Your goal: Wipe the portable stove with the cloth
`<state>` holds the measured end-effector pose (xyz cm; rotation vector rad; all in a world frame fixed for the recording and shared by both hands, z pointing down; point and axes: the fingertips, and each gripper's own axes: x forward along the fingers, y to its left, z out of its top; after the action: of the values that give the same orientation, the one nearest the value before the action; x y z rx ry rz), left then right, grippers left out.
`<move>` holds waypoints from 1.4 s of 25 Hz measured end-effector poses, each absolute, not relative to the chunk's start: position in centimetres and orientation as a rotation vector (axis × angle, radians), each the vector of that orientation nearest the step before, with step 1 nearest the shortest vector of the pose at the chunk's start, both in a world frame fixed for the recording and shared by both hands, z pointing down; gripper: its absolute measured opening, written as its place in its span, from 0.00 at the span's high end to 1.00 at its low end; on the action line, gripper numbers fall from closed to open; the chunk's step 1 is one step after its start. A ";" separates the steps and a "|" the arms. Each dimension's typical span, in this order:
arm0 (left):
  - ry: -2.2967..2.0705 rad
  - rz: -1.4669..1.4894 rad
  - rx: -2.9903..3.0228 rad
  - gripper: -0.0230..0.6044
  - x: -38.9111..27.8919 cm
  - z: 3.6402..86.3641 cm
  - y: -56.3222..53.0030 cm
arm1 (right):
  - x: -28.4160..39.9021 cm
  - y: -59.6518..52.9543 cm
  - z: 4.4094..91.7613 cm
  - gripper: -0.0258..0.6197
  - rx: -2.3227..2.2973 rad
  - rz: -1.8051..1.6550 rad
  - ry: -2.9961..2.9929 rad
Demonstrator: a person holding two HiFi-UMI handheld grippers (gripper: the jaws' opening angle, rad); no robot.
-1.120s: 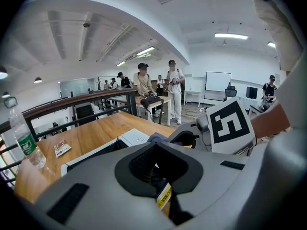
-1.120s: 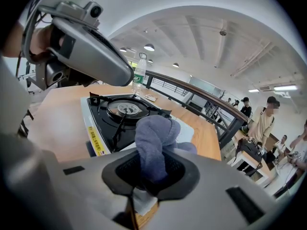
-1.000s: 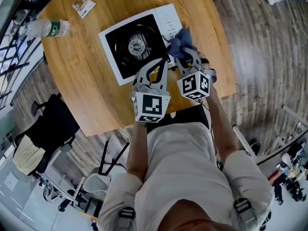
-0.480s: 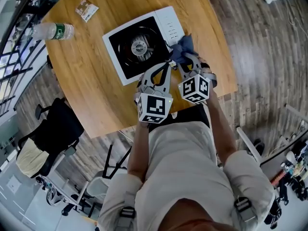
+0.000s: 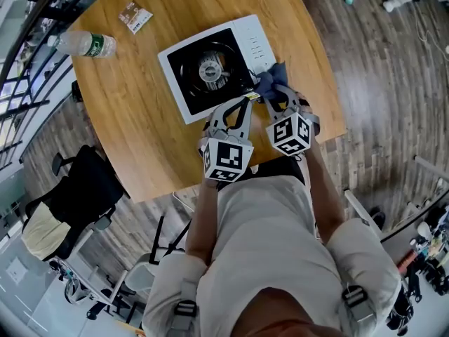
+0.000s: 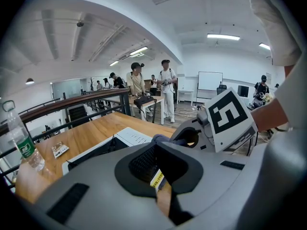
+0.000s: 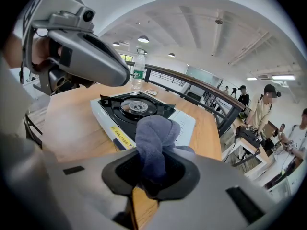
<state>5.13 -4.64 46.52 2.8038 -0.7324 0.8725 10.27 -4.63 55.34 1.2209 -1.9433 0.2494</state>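
Eased back from the stove [image 5: 184, 83], the right gripper [image 7: 152, 176] pinches the cloth [image 7: 154, 138] between its fingers [image 7: 184, 174]; left gripper [image 6: 160, 186] fingers [image 6: 139, 164] closed, empty.

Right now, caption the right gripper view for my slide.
Right tongs clamp a bunched blue-grey cloth, the portable gas stove just ahead on the wooden table.

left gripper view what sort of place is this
Probably an open-plan office or lab: a whiteboard, ceiling strip lights, and people standing by a desk beyond the railing.
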 end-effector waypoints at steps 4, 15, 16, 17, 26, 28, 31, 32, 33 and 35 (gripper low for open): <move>-0.736 0.850 2.804 0.93 4.5 46.2 -4.8 | 10.0 -4.4 53.3 0.83 1.268 0.247 -1.960; -0.867 0.764 2.790 0.93 0.8 44.0 -5.5 | 8.5 -5.1 44.7 0.83 1.346 0.131 -2.062; -0.879 0.749 2.785 0.93 0.5 43.7 -5.6 | 8.2 -5.1 44.0 0.83 1.348 0.123 -2.079; -0.892 0.728 2.779 0.93 0.1 43.3 -5.7 | 7.8 -5.0 43.3 0.83 1.351 0.121 -2.100; -1.060 0.545 2.751 0.93 -4.3 38.8 -7.1 | 4.7 -5.1 39.5 0.83 1.345 0.147 -2.275; -1.095 0.529 2.746 0.93 -5.3 38.0 -7.1 | 3.9 -5.3 39.0 0.83 1.334 0.135 -2.296; -1.137 0.522 2.736 0.93 -6.7 37.3 -6.9 | 2.7 -5.6 38.3 0.83 1.317 0.120 -2.328; -1.148 0.523 2.731 0.93 -7.1 37.2 -6.9 | 2.4 -5.6 38.1 0.83 1.310 0.113 -2.335; -1.158 0.524 2.725 0.93 -7.5 37.2 -6.9 | 2.1 -5.7 37.9 0.83 1.302 0.105 -2.339; -1.176 0.525 2.714 0.93 -8.2 37.2 -6.8 | 1.6 -5.7 37.8 0.83 1.285 0.091 -2.340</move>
<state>-8.18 -6.83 37.19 2.7142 -1.1757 0.5249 1.63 -5.68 37.75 1.2851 -2.3397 0.0907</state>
